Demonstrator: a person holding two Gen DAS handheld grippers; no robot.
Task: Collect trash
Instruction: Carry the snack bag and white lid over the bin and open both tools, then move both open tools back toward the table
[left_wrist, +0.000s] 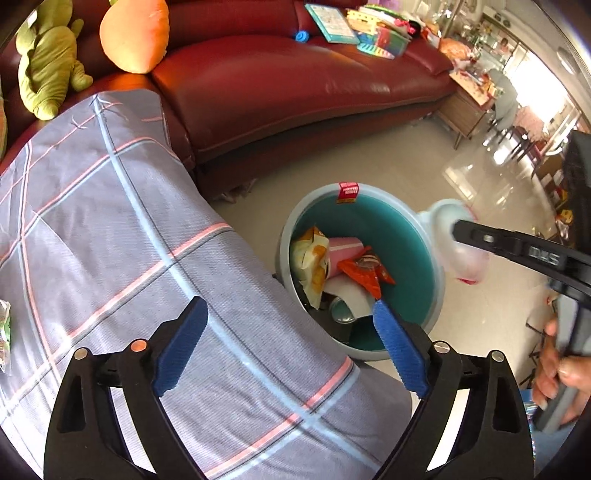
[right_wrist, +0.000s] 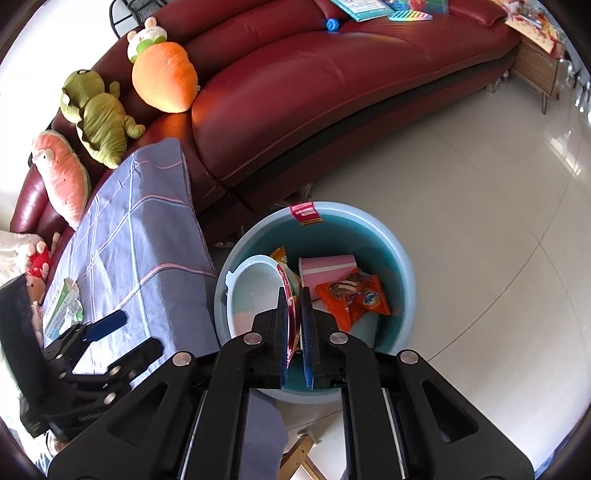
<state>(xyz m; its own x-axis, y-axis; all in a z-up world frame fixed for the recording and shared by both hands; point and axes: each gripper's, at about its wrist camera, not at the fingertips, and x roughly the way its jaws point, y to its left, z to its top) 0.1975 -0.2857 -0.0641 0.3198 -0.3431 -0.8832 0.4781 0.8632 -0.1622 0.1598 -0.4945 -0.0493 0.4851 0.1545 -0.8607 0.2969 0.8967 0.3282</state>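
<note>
A clear plastic cup (right_wrist: 255, 291) is held by its rim in the closed right gripper (right_wrist: 295, 328), directly above the blue bin (right_wrist: 402, 273), mouth turned sideways, so that only a release is judged to be needed. A pink cup (right_wrist: 328, 271) and an orange snack wrapper (right_wrist: 354, 301) are already contained in the bin. The left gripper (left_wrist: 291, 350) is held wide and empty over the checked cloth (left_wrist: 110, 221), with a crumpled carton (right_wrist: 62, 310) lying on that cloth nearer to it than to the right gripper.

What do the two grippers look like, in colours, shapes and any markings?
Both are alike. The left gripper has a black plastic frame with triangular cut-outs and round metal pins, some silver, one copper-coloured. Its fingers carry blue ribbed pads. The right gripper has the same black frame, silver pins and blue pads. No cables show.
</note>
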